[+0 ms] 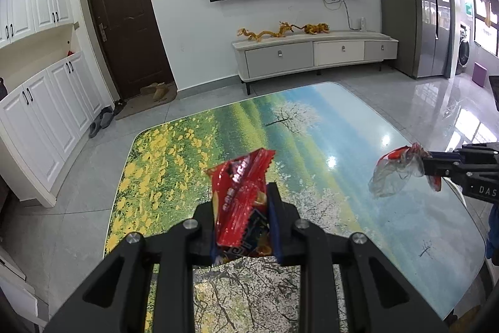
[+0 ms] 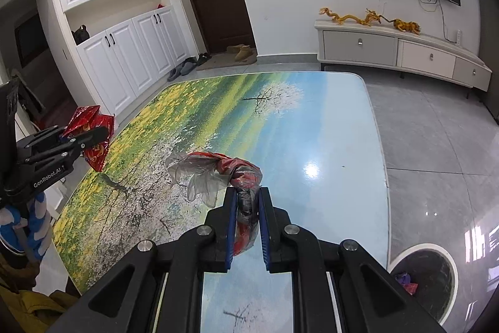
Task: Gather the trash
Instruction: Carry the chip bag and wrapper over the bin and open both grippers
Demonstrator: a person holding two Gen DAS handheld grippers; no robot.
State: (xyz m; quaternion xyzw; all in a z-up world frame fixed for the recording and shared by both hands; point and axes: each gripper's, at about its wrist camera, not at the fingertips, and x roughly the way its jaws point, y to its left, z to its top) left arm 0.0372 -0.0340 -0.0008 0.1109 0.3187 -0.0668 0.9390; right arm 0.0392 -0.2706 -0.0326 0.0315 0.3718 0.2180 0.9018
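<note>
My left gripper (image 1: 243, 192) is shut on a red snack wrapper (image 1: 238, 186), held above the table (image 1: 312, 120) with the landscape print. The same gripper (image 2: 104, 131) and wrapper (image 2: 93, 127) show at the left in the right wrist view. My right gripper (image 2: 248, 192) is shut on a crumpled clear plastic glove with red wrapping (image 2: 218, 170), also lifted above the table (image 2: 312, 120). In the left wrist view that gripper (image 1: 427, 163) enters from the right with the plastic bundle (image 1: 393, 170) hanging from its tips.
A round bin (image 2: 427, 286) with some trash inside stands on the floor by the table's near right corner. Beyond the table are a TV console (image 1: 312, 52), a dark door (image 1: 124, 21) with shoes (image 1: 103, 120) by it, and white cabinets (image 1: 46, 114).
</note>
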